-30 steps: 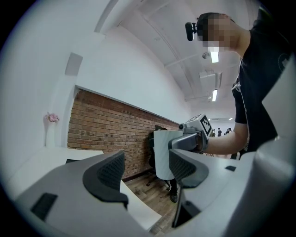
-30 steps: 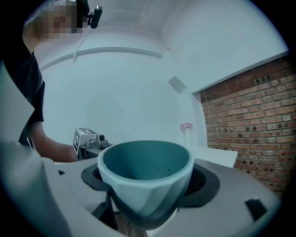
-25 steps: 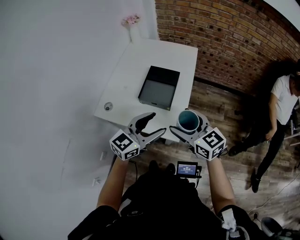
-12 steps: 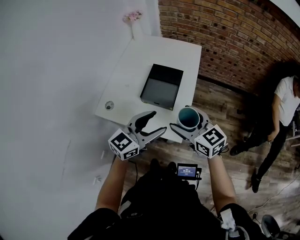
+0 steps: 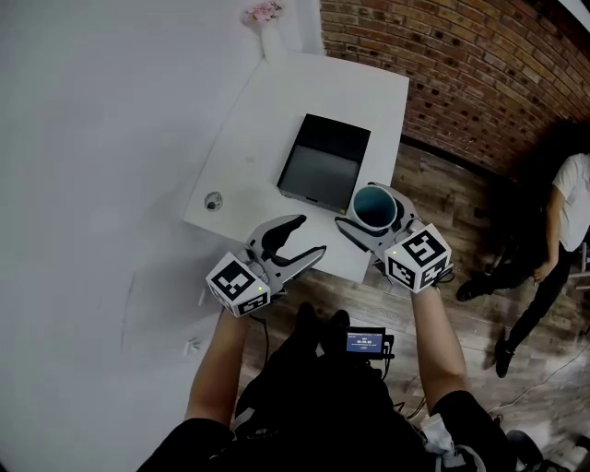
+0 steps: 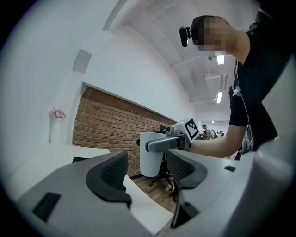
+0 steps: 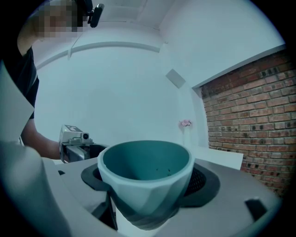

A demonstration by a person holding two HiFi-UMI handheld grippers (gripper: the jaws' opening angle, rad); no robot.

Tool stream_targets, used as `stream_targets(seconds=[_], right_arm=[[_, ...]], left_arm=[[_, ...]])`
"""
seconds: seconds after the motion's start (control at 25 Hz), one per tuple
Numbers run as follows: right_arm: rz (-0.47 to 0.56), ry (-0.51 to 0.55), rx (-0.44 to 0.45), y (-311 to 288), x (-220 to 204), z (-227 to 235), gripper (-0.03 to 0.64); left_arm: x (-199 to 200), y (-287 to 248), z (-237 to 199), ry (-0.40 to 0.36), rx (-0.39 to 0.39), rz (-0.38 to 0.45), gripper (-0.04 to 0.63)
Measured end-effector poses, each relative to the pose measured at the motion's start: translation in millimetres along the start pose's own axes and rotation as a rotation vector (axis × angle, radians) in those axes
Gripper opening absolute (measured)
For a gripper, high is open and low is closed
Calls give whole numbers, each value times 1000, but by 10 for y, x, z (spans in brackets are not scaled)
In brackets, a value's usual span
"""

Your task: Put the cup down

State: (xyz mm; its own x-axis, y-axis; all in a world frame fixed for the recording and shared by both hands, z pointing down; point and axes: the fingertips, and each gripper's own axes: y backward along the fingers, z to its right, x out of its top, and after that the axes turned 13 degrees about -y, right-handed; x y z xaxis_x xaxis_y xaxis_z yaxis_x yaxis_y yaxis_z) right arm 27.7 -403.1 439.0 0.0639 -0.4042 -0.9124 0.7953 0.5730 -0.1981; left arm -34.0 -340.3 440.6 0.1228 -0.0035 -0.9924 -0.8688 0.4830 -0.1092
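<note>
- Gripping the cup [image 5: 373, 208] with the right gripper [image 5: 376, 222], a dark pad pressed to either side just below the rim.
- Keeping the cup upright: long axis vertical, mouth straight up, narrower base down.
- Teal inside and at the rim, pale on the outer wall, with nothing seen inside from the right gripper view [image 7: 145, 171].
- Carried at the near right edge of the white bench [image 5: 277, 120], just beside the near right corner of the black tray [image 5: 323, 164].
- From the left gripper view, seen as a white body [image 6: 150, 159] against the brick wall [image 6: 106, 125] and the floor [image 6: 155, 187], the base free and not resting on the bench top.
- Holding the left gripper [image 5: 310, 237] empty, jaws wide apart though just drawn in a little, with nothing between them; only the far-off cup showing through the gap.
- Pointing the left gripper across the near edge of the bench, beside the right one and apart from it.
- On the bench besides the tray: a small round thing [image 5: 213, 200] near the left edge, too small to make out, and a vase of pink flowers [image 5: 263, 14] at the far corner.
- Off to the right, on the wooden floor, another person [image 5: 564, 217], well apart from the bench.
</note>
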Motion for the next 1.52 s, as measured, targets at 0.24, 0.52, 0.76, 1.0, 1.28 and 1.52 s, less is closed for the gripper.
stream_targets(seconds=[0.24, 0.52, 0.76, 1.0, 1.28, 1.52], right_arm=[[29, -10, -9, -250, 92, 301, 411], [41, 17, -25, -602, 145, 674, 411], [56, 53, -47, -848, 168, 951, 411], [62, 105, -71, -1112, 138, 1224, 411], [62, 147, -86, -1478, 120, 1526, 411], [48, 142, -85, -1634, 147, 1745, 411]], left_arm=[[-90, -91, -95, 1, -13, -14, 241], [-223, -259, -277, 3, -28, -19, 217], [-294, -371, -460, 12, -11, -15, 188], [-370, -459, -607, 21, -5, -7, 162], [-492, -474, -794, 26, 4, -1, 136], [-498, -472, -821, 41, 15, 1, 109]])
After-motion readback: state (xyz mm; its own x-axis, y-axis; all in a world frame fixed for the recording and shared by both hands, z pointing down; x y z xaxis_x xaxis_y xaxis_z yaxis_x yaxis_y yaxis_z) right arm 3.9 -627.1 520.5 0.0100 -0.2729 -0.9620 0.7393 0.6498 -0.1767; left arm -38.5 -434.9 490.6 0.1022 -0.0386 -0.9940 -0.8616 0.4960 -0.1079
